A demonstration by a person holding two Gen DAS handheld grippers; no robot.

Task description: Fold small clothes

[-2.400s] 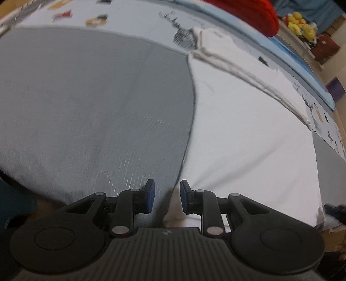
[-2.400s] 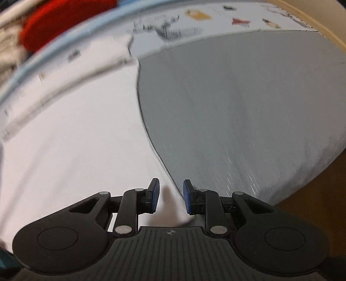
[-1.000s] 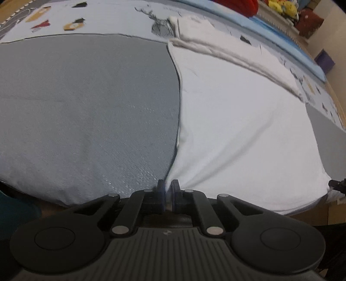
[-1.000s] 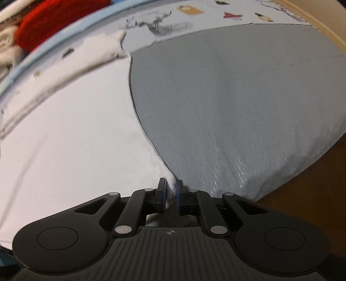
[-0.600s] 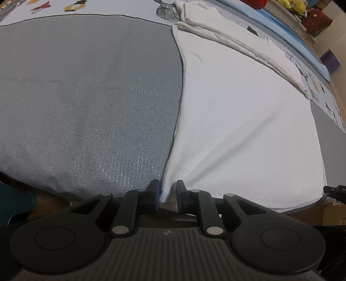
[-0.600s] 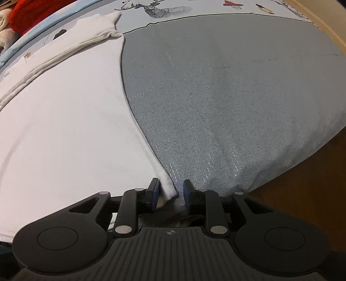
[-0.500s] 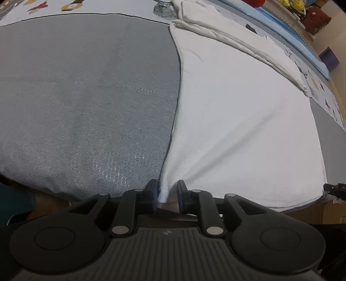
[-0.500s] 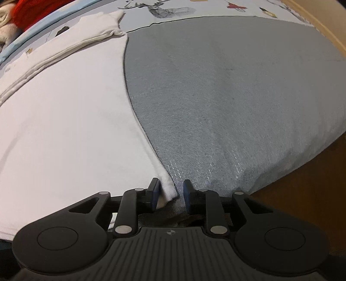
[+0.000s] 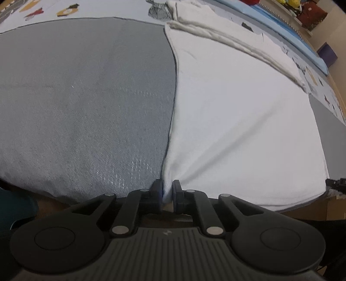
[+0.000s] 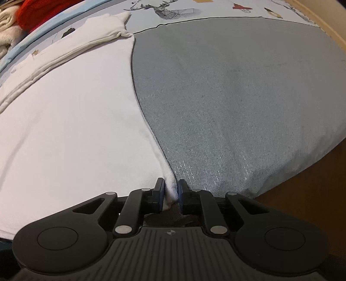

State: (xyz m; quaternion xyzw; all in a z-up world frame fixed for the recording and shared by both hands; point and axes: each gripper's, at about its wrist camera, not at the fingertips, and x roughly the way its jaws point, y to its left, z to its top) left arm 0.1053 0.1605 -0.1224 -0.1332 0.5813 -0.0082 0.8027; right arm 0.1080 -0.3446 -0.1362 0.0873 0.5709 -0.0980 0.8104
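Both grippers are pinching the same white garment (image 9: 237, 112) right now, one at each near corner. On my left wrist cam the left gripper (image 9: 166, 191) has its blue pads clamped on the near left corner of the cloth, and you can see creases fanning out from the pinch. Its jaws have just been closing, with the fabric between them. Same deal on the right: the right gripper (image 10: 170, 191) has a bunched bit of the near right corner squeezed between its pads, jaws just closing on it too.

The garment lies spread flat across the grey mat (image 9: 82, 97), reaching the near edge, with a folded-over band along its far side. Beyond the mat there's a printed sheet (image 10: 216, 8) with little animal drawings, and something red (image 10: 43, 9) past that.
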